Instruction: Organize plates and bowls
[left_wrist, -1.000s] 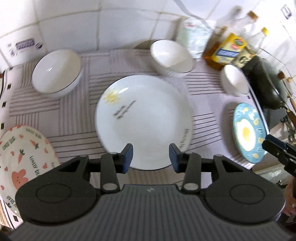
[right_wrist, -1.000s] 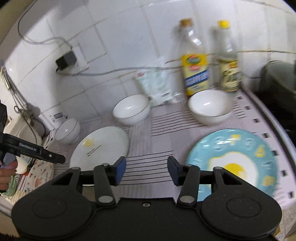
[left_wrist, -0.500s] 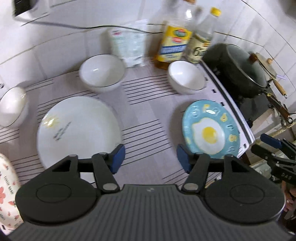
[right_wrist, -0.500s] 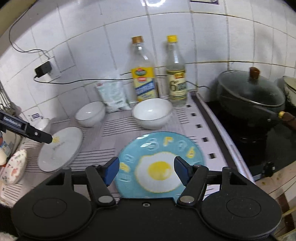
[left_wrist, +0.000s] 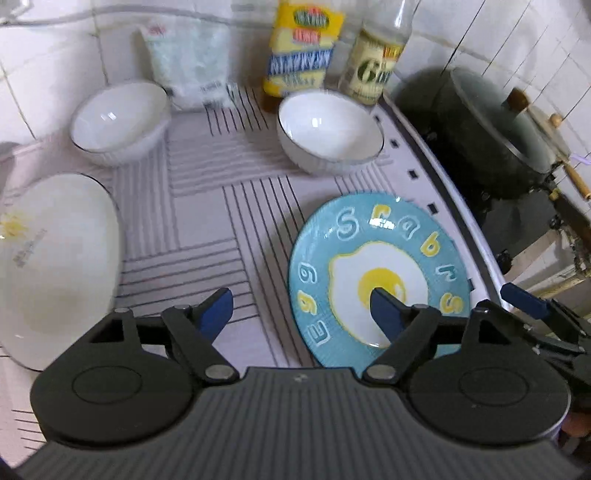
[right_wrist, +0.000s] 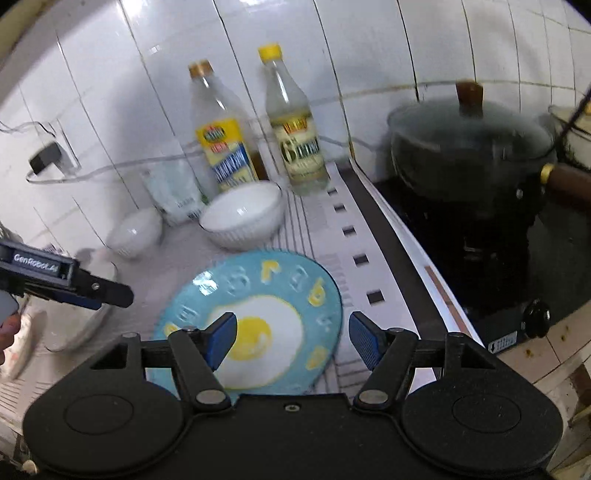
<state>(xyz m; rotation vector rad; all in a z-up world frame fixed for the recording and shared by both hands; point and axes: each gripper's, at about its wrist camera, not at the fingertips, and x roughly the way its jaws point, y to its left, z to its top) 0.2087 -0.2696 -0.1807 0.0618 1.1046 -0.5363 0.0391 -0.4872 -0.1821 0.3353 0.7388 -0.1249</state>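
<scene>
Left gripper (left_wrist: 297, 310): jaws just widened, nothing held; poised at the blue plate's near-left rim.
Right gripper (right_wrist: 291, 341): jaws parted, empty, straddling the same plate from above.
Blue plate (left_wrist: 380, 258): flat on the mat, likely the next pickup.
Bowl (left_wrist: 328, 133): left beyond, beside the bottles.

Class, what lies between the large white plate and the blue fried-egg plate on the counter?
Only bare striped mat lies between white plate and blue plate, in the left wrist view.
</scene>
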